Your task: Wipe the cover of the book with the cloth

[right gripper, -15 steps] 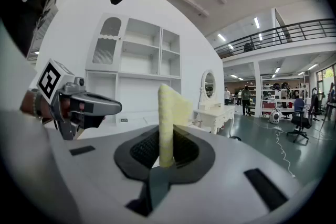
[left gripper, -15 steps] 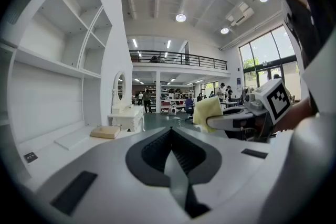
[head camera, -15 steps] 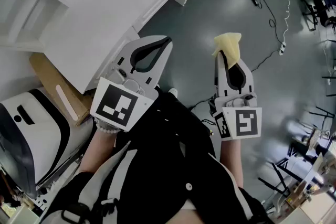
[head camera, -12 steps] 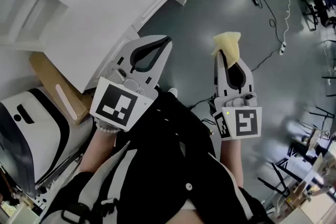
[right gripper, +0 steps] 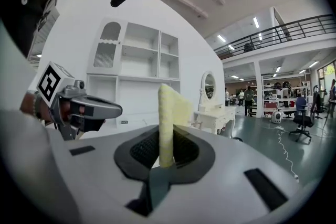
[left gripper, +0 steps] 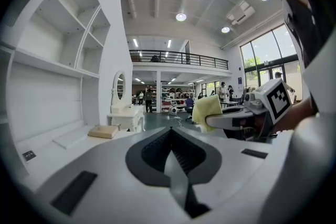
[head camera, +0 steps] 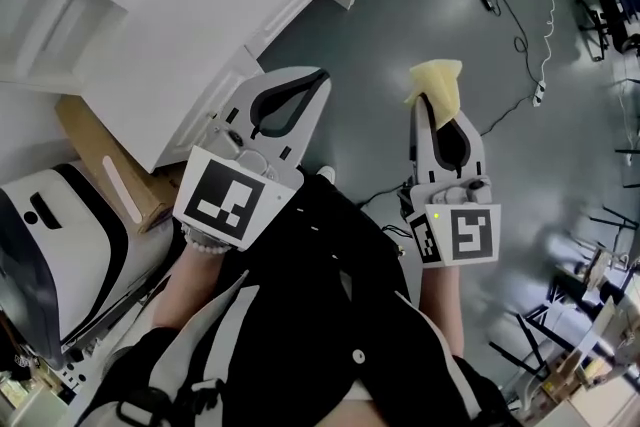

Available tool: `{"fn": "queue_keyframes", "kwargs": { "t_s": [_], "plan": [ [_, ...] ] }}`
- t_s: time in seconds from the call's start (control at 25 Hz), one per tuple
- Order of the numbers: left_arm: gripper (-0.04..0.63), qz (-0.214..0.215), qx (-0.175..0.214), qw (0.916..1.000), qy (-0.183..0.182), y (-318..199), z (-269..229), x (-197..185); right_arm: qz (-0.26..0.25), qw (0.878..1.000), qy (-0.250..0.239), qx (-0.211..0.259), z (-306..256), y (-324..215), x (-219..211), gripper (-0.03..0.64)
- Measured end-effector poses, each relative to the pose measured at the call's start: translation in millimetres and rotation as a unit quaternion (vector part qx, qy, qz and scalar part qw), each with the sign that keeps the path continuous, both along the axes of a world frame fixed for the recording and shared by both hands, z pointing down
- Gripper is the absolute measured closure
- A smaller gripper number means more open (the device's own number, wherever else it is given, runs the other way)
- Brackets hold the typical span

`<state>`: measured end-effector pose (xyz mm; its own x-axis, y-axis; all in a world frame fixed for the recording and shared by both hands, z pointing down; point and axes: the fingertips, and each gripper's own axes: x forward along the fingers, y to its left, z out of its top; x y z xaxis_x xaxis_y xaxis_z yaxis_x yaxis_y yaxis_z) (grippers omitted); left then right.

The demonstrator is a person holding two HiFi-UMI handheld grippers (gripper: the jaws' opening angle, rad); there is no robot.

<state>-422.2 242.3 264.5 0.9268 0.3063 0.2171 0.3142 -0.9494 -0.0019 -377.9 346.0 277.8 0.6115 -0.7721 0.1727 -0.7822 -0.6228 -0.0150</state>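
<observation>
Between the right gripper's [right gripper: 164, 136] clenched jaws a yellow cloth [right gripper: 168, 107] stands upright. Alongside, the left gripper [left gripper: 170, 134] is closed, empty. Ahead and left of both, the tan book [left gripper: 103, 131] lies flat on the white desk [left gripper: 47, 145], long side seemingly crosswise, nearer the left gripper.

White desk [head camera: 200, 15] close at left, floor [head camera: 400, 25] open ahead

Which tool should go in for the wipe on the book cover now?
Right. The right tool is shut on the yellow cloth; the left tool is shut and empty. The book lies on the white desk.
</observation>
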Motion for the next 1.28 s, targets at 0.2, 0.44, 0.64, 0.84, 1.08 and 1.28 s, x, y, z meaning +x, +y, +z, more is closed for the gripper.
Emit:
{"fn": "queue_keyframes", "kwargs": {
  "t_s": [0.2, 0.44, 0.64, 0.84, 1.08, 1.28],
  "plan": [
    [0.598, -0.004, 0.004, 1.0, 0.001, 13.0, -1.2, -1.0, -0.002, 1.0, -0.004, 0.012, -1.3, 12.8, 3.0, 0.584],
    [0.598, -0.008, 0.0, 0.9999, 0.007, 29.9, 1.4, -0.8, -0.012, 0.999, -0.001, 0.033, -5.3, 30.8, -1.1, 0.584],
    [0.597, -0.007, -0.005, 0.9998, 0.016, 40.7, 0.9, 4.3, -0.015, 0.999, 0.011, 0.031, -5.3, 40.3, 1.7, 0.584],
    [0.598, 0.001, 0.004, 0.9997, 0.026, 58.3, -5.0, 11.7, -0.02, 0.999, 0.027, 0.014, -6.6, 54.6, 5.4, 0.584],
    [0.598, 0.017, 0.0, 0.9994, 0.03, 63.9, -5.5, 19.9, -0.01, 0.999, 0.032, 0.02, -6.4, 53.4, 8.4, 0.584],
    [0.598, 0.04, 0.004, 0.9986, 0.034, 75.7, -8.1, 36.7, 0.011, 0.999, 0.034, 0.026, -8.8, 63.6, 19.6, 0.584]
  ]
}}
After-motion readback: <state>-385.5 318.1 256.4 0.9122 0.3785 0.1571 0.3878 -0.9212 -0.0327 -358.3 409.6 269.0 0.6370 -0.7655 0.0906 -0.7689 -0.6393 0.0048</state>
